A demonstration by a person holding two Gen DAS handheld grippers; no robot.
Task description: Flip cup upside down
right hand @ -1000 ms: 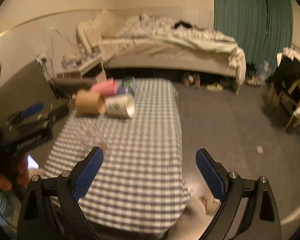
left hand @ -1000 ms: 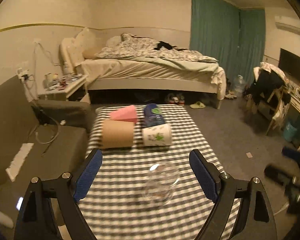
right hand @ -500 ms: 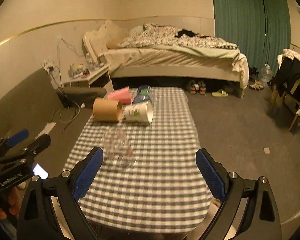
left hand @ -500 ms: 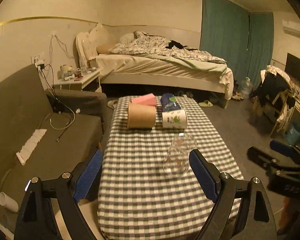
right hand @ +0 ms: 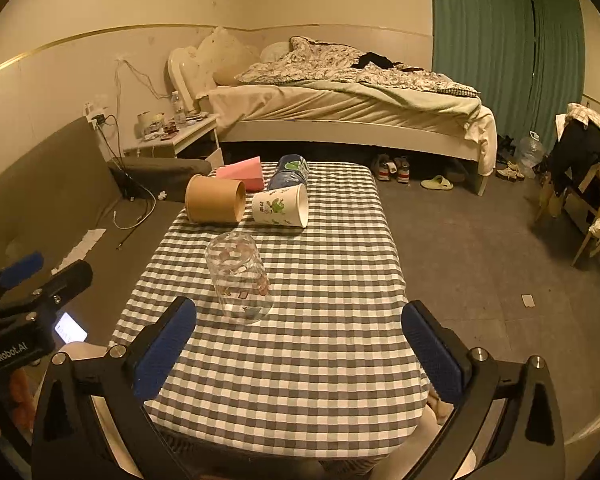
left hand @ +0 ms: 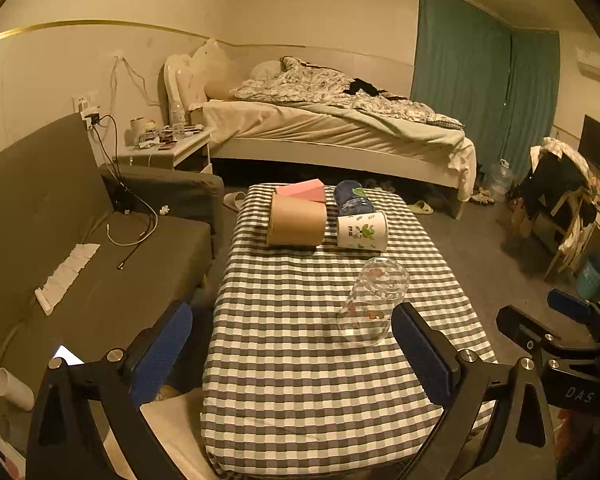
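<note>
Both grippers, the left gripper (left hand: 290, 350) and the right gripper (right hand: 300, 344), hang with jaws released and grasping nothing, while the clear glass cup (right hand: 240, 280) stands mouth-down on the checkered tablecloth (right hand: 320, 360) just beyond the jaws.

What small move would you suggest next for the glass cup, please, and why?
Probably none beyond keeping back: the glass cup appears to stand mouth-down on the checked tablecloth, while the left gripper and right gripper are open and clear of it.
</note>
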